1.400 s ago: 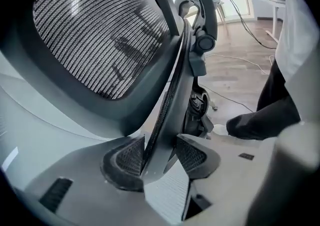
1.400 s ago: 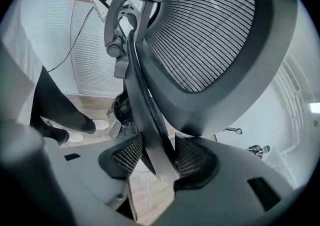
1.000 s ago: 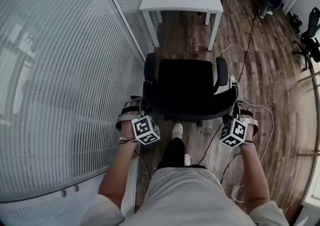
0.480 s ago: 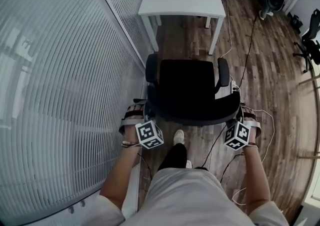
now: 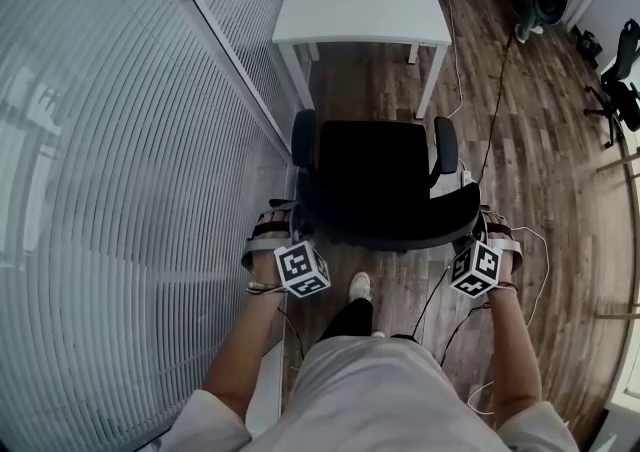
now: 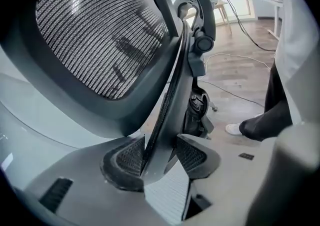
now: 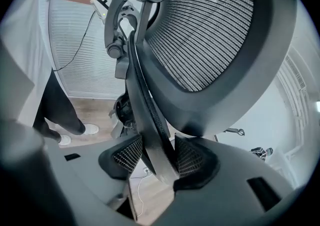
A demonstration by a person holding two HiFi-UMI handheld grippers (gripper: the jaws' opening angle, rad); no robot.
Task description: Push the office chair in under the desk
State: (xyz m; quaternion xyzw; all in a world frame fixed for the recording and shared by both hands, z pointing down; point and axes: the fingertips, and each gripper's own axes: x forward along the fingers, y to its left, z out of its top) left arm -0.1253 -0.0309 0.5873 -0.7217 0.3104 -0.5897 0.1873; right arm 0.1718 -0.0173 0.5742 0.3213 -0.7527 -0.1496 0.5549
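Ahead: desk (image 5: 360,10); wall (image 5: 120,190) left of chair (image 5: 375,175), cables (image 5: 497,90) right.

The chair (image 5: 385,180) has a matt black cloth seat. Its back (image 6: 100,30) is open-weave black mesh stretched in a smooth, matt dark-grey plastic frame, with a finely ribbed strip along the rim. The left gripper (image 6: 161,157) and right gripper (image 7: 157,158) have smooth, matt grey plastic bodies. Their pads (image 6: 128,160) are dark, with a fine cross-hatched, rubbery-looking texture. The far desk (image 5: 362,10) is smooth white with a faint sheen. The floor (image 5: 520,170) is brown wood-grain planks with a satin finish. The left wall (image 5: 120,190) is pale, finely ribbed and slightly glossy. The person's shirt (image 5: 390,390) is pale matt cloth.
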